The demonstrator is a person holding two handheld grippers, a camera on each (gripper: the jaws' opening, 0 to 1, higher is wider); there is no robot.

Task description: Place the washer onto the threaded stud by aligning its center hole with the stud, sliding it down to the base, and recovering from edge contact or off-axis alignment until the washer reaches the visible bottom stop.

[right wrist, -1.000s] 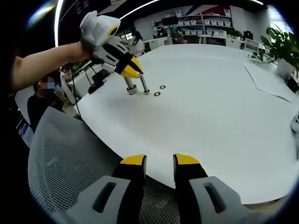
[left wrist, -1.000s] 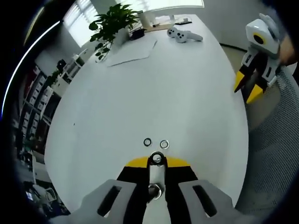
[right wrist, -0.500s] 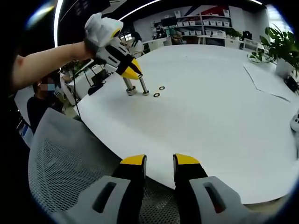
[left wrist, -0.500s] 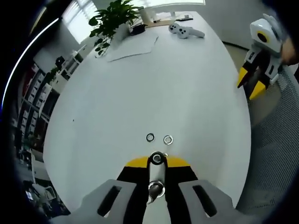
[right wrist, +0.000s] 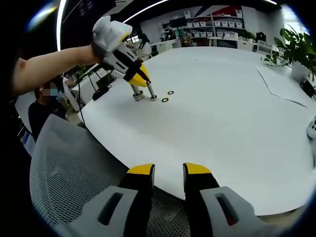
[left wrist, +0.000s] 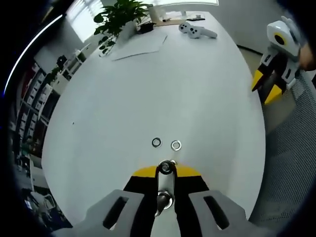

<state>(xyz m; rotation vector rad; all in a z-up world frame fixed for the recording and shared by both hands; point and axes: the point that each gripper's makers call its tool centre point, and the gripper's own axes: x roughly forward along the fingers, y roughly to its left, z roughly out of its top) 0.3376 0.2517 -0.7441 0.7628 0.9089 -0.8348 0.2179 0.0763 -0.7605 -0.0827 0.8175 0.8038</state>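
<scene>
The left gripper (left wrist: 165, 185) is clamped on the threaded stud (left wrist: 166, 183), standing it on the white table (left wrist: 148, 89). Two washers (left wrist: 156, 142) (left wrist: 176, 145) lie just beyond the stud, unpicked. The right gripper (right wrist: 167, 175), jaws parted and empty, must fetch one. Farther off sits a potted plant (left wrist: 118, 15).

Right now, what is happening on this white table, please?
A person holds a gripper in each hand. The left gripper grips a threaded stud and stands it on the white table. Two washers lie loose just beyond it, not yet on the stud. The right gripper hovers at the table's edge, holding nothing.
</scene>
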